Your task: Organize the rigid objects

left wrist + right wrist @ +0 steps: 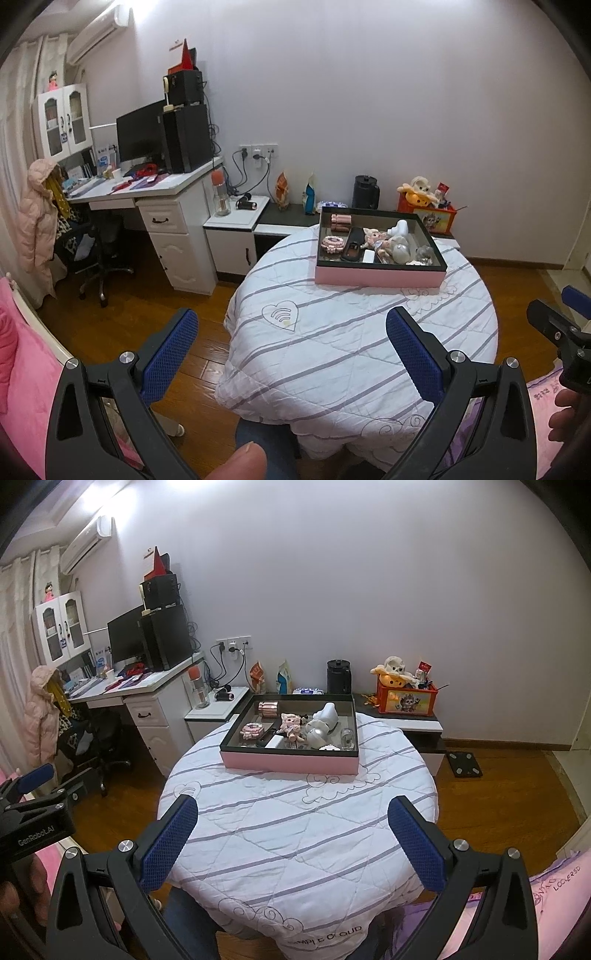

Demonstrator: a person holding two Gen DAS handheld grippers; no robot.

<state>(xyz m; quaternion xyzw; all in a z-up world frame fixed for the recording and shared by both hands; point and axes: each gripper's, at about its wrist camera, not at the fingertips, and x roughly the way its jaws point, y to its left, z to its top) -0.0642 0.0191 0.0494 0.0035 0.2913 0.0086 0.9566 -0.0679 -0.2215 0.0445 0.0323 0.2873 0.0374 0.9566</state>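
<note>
A round table (295,830) under a quilted striped cover carries one landmark, a pink-sided tray (290,762) at its far edge. All the small rigid objects visible lie inside the tray: a copper cylinder (269,708) in the far left corner, a pink doll (291,726) near the middle, a white figurine (325,718) to the doll's right, and a clear glass piece (347,737) by the right wall. The table cover on the near side of the tray is bare. The left gripper (291,332) and right gripper (293,819) hover well short of the tray, jaws spread wide and empty. This arrangement fits either gathered objects or objects awaiting sorting. Any grasp there would need a descent from above, taking one item clear of its neighbours.
</note>
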